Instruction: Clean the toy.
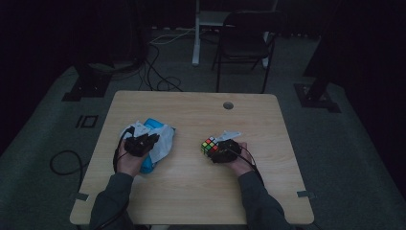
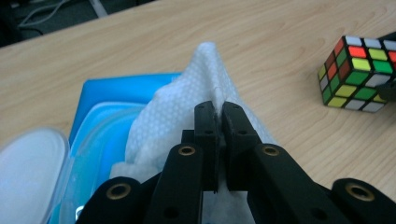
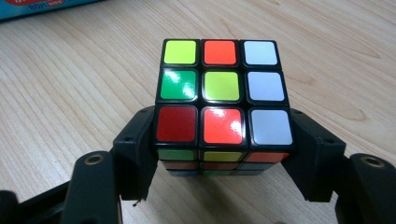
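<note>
Wipe (image 2: 187, 116) pinched between pressed-together left gripper (image 2: 218, 114) jaws, rising from blue pack (image 2: 100, 100); lower end hidden behind jaws. Pack cut off, lid (image 2: 28, 168) blurred. Cube (image 3: 222, 93) clamped by right gripper (image 3: 223, 154), underside hidden, on table (image 1: 191, 187).

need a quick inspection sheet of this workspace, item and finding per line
surface: wooden table, round grommet hole near far edge
job's things: white wet wipe rising from blue wipe pack with its lid open; scrambled puzzle cube
clutter: nothing seen
grippers: left tongs shut on the wipe; right tongs shut on the cube's sides
cables: black cable on the floor left of the table; more leads behind it
surroundings: dark room, black chair beyond the table
</note>
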